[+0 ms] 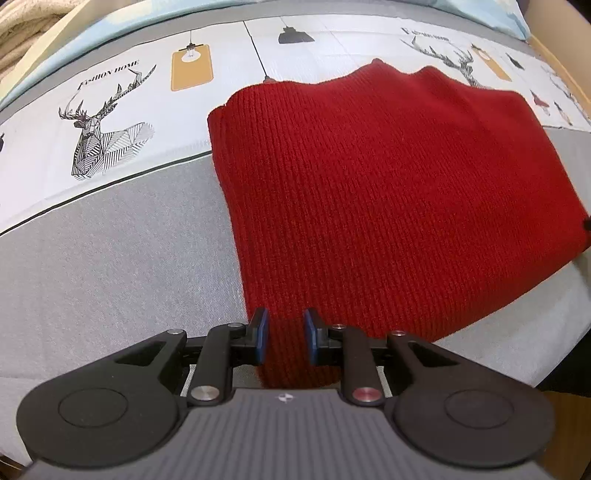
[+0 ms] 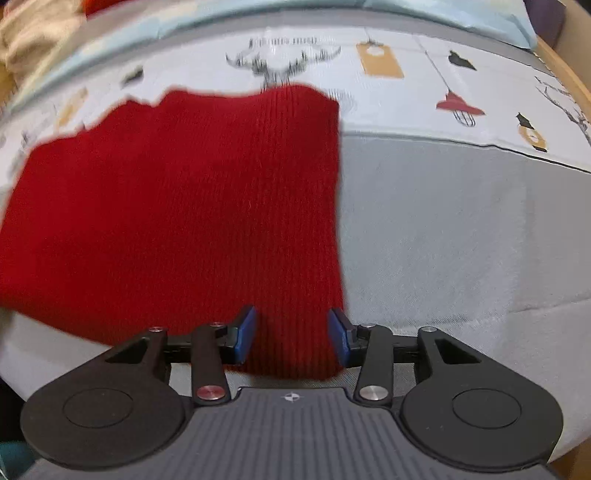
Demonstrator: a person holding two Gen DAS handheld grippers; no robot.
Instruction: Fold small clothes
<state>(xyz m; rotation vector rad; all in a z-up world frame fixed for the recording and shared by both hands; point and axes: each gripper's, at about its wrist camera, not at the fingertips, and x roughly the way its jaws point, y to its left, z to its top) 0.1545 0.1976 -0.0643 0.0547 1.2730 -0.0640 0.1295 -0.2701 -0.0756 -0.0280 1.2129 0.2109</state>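
Note:
A red knitted garment (image 1: 388, 192) lies folded flat on the bed; it also shows in the right wrist view (image 2: 177, 206). My left gripper (image 1: 286, 336) stands over its near left corner, jaws a little apart, with the red cloth between the blue pads (image 1: 261, 332) but not squeezed. My right gripper (image 2: 291, 336) stands over the near right corner, jaws wider apart, cloth between the blue pads (image 2: 245, 332). The right wrist view is blurred by motion.
The bed cover (image 1: 110, 251) is grey near me and white with deer and lamp prints farther back (image 1: 107, 140). A beige blanket (image 1: 22, 26) lies at the far left. A wooden bed frame (image 2: 561, 62) runs along the right.

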